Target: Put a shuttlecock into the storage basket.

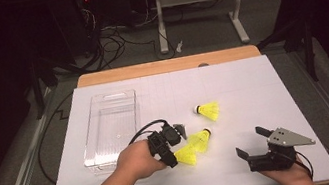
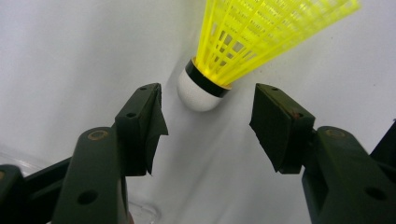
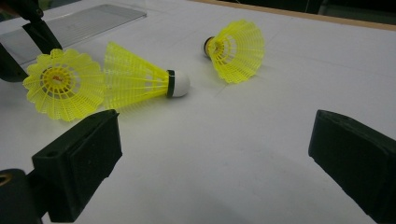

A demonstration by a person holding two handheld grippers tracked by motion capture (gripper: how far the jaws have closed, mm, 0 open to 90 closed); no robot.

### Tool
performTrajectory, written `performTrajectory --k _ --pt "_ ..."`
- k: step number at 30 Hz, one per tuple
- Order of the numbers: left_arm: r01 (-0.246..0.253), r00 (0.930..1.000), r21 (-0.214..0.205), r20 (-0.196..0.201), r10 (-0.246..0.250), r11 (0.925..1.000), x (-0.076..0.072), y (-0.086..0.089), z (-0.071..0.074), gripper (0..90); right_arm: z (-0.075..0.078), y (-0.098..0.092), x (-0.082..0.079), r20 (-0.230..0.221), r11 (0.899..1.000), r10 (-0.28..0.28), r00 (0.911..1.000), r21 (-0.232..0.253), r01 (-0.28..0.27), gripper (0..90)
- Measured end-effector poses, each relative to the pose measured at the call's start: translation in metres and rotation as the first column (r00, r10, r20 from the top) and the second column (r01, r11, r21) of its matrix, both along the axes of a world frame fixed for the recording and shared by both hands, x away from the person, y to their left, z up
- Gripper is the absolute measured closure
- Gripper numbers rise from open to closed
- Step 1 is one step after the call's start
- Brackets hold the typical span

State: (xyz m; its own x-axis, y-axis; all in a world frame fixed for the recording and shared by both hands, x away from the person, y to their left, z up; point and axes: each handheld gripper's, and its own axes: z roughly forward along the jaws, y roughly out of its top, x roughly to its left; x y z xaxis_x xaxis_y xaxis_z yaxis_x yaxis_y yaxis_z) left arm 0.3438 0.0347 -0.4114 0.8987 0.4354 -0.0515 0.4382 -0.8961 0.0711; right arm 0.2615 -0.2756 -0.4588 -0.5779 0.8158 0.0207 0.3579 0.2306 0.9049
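Observation:
Three yellow shuttlecocks lie on the white sheet (image 1: 252,83). The nearest shuttlecock (image 1: 186,156) (image 2: 243,32) points its white cork (image 2: 201,91) into my left gripper (image 1: 171,153) (image 2: 208,123). That gripper's jaws stand on either side of the cork with a gap on each side, so it is open. A second shuttlecock (image 1: 200,140) (image 3: 135,74) lies right beside the first, and the third shuttlecock (image 1: 208,110) (image 3: 236,49) rests farther back. My right gripper (image 1: 251,141) (image 3: 215,158) hovers open at the front right, nothing between its jaws.
A clear plastic bin (image 1: 89,135) (image 3: 79,23) stands at the left of the sheet, just behind my left hand. The wooden table edge (image 1: 168,65) runs along the back. Cables and a desk frame are on the floor beyond.

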Motion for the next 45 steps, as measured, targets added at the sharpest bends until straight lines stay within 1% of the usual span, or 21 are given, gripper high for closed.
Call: performTrajectory --k 4,14,22,26,34,45 --pt "0.007 1.0000 0.010 -0.003 -0.007 0.9999 0.001 -0.003 -0.005 44.7 0.000 0.000 0.000 -0.002 1.000 -0.003 1.0000 0.003 0.003 3.2" --pt "0.022 0.9997 0.016 -0.006 -0.022 0.9996 0.001 -0.009 -0.012 46.8 0.000 -0.001 0.000 -0.003 1.000 -0.003 1.0000 0.004 0.003 3.4" --pt "0.012 0.9999 0.011 -0.003 -0.012 0.9999 0.002 -0.010 -0.017 50.0 0.000 -0.002 0.000 -0.004 1.000 -0.002 1.0000 0.009 0.002 3.5" --pt "0.003 1.0000 0.006 -0.008 -0.003 1.0000 0.002 -0.008 -0.020 52.6 0.000 -0.002 0.000 -0.007 1.000 -0.003 1.0000 0.011 0.003 3.5" --pt "-0.005 0.9999 -0.002 -0.010 0.005 1.0000 0.002 -0.005 -0.021 58.0 0.000 -0.001 0.000 -0.007 1.000 -0.004 1.0000 0.009 0.004 3.7" --pt "0.003 1.0000 -0.003 -0.007 -0.003 1.0000 0.001 -0.006 -0.020 60.9 0.000 -0.002 0.000 -0.005 1.000 -0.005 1.0000 0.008 0.005 3.7"
